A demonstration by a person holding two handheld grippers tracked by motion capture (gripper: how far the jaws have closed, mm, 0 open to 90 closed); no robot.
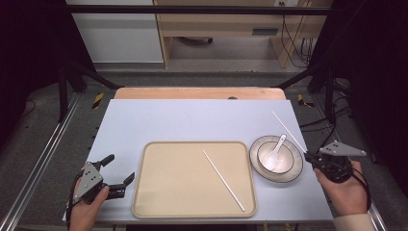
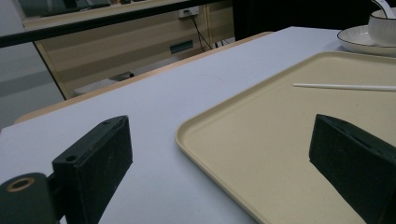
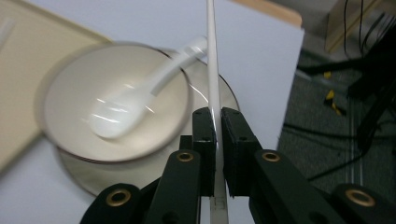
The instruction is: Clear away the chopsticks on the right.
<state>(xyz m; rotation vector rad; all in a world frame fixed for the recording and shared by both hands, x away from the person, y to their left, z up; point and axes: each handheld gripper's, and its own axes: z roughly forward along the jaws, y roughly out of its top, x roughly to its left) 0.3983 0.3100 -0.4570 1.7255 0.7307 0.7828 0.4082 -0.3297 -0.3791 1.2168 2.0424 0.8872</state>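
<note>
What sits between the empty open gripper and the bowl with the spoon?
The beige tray, with one white chopstick lying on it, fills the stretch between the left gripper and the bowl, as the high view shows.

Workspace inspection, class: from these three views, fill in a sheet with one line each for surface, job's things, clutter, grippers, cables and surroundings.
Surface: pale table top, wooden edge at the far side.
Job's things: beige tray with one white chopstick lying on it; a bowl holding a white spoon, standing on a plate right of the tray.
Clutter: nothing seen.
Grippers: left gripper open beside the tray's left edge, holding nothing; right gripper shut on a second chopstick, which is raised beside the bowl.
Cables: black ones on the floor at right.
Surroundings: black frame bars, wooden furniture behind.
</note>
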